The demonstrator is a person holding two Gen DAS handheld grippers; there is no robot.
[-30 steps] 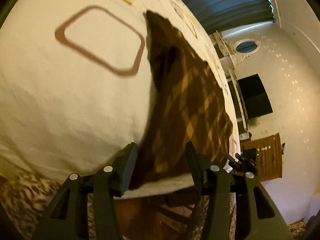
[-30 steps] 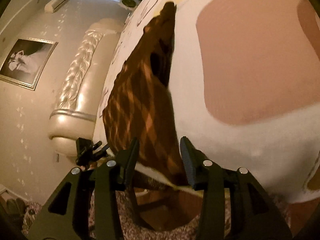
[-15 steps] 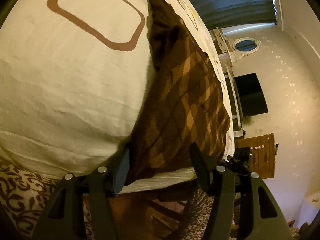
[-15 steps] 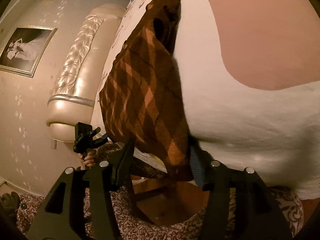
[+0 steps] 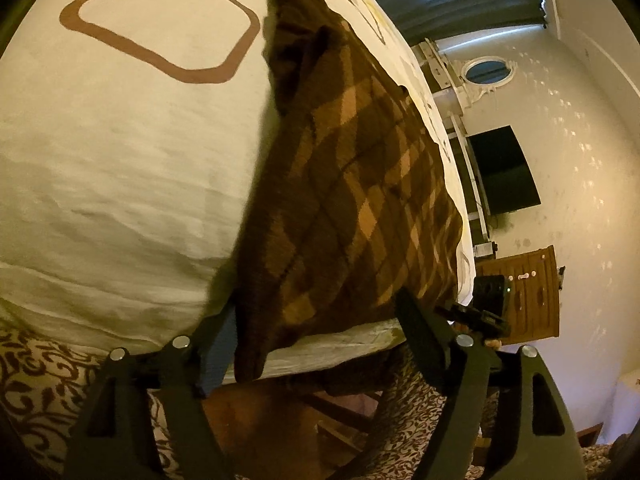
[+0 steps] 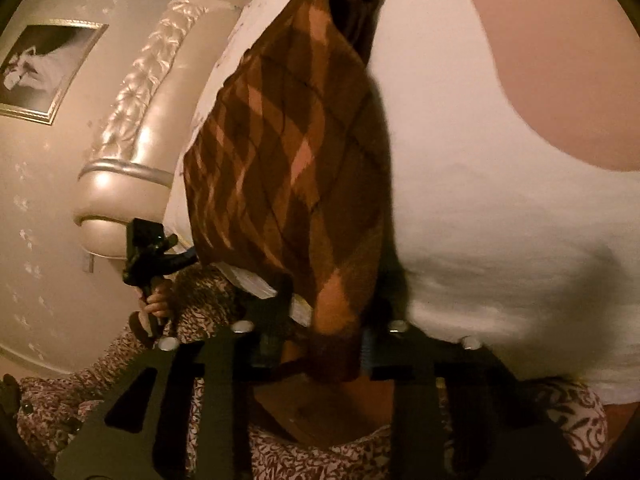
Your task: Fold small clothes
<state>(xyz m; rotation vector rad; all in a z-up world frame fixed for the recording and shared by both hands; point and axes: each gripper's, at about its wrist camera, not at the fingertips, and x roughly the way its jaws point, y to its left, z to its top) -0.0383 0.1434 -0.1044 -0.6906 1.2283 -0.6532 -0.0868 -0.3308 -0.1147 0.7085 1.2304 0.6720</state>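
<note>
A brown argyle knit garment [image 5: 352, 184] lies on the white bed cover [image 5: 120, 152], its near hem hanging over the bed edge. My left gripper [image 5: 316, 332] is open, its fingers on either side of the garment's near corner. In the right wrist view the same garment [image 6: 288, 168] runs down to my right gripper [image 6: 332, 340], whose fingers stand on either side of the other hem corner, still apart, with the cloth between them. The other gripper shows in each view, the right one [image 5: 484, 308] and the left one [image 6: 148, 252].
The bed cover has brown outlined squares [image 5: 160, 28] and a pink patch [image 6: 560, 60]. A padded headboard [image 6: 132, 128] and framed picture [image 6: 44, 68] stand to the left. A wooden dresser [image 5: 524, 292] and dark screen [image 5: 504, 172] stand by the far wall. Patterned fabric [image 5: 36, 384] lies below the bed edge.
Both grippers moved in closer to the bed edge, so that each hem corner of the garment now lies between its fingers. The right fingers have narrowed around the cloth.
</note>
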